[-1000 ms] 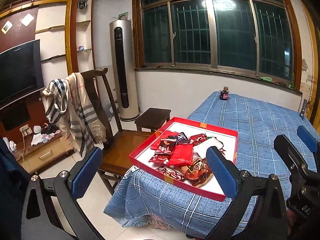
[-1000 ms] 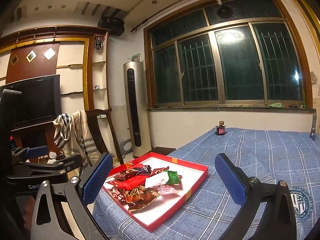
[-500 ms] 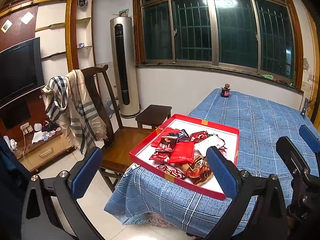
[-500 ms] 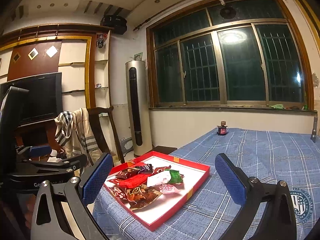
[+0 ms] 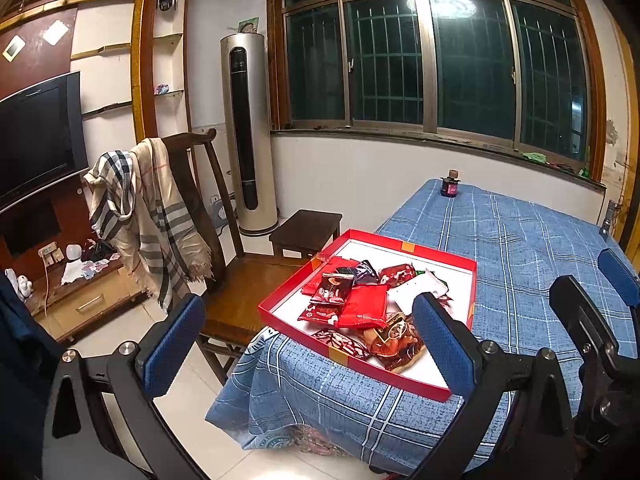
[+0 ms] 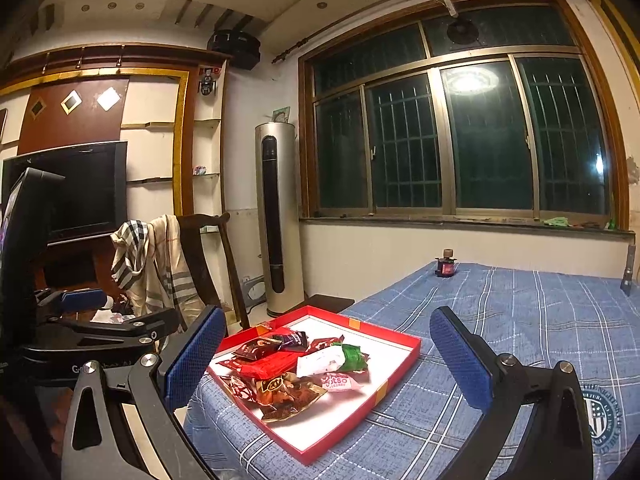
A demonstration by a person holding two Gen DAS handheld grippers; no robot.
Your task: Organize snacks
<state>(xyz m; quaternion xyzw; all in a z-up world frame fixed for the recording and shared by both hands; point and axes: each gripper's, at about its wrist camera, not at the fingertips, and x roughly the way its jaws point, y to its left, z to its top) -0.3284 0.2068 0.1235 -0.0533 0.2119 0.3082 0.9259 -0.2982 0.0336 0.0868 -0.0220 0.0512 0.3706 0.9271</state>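
A red tray (image 5: 280, 307) with a white floor sits at the near left corner of the table, also in the right wrist view (image 6: 396, 378). Several snack packets (image 5: 362, 310) lie heaped in it: red, dark, white and green ones (image 6: 316, 364). My left gripper (image 5: 308, 332) is open and empty, held off the table's near corner, short of the tray. My right gripper (image 6: 328, 358) is open and empty, above the near table edge, the tray between its fingers in view. Each gripper shows at the other view's edge.
The table wears a blue checked cloth (image 5: 520, 248). A small dark bottle (image 5: 450, 186) stands at its far edge, also seen in the right wrist view (image 6: 445, 267). A wooden chair with a scarf (image 5: 160, 216) and a stool (image 5: 306, 226) stand left of the table.
Both views have tilted up a little and crept slightly closer to the tray. Both grippers stay open and empty. The snacks have not moved.
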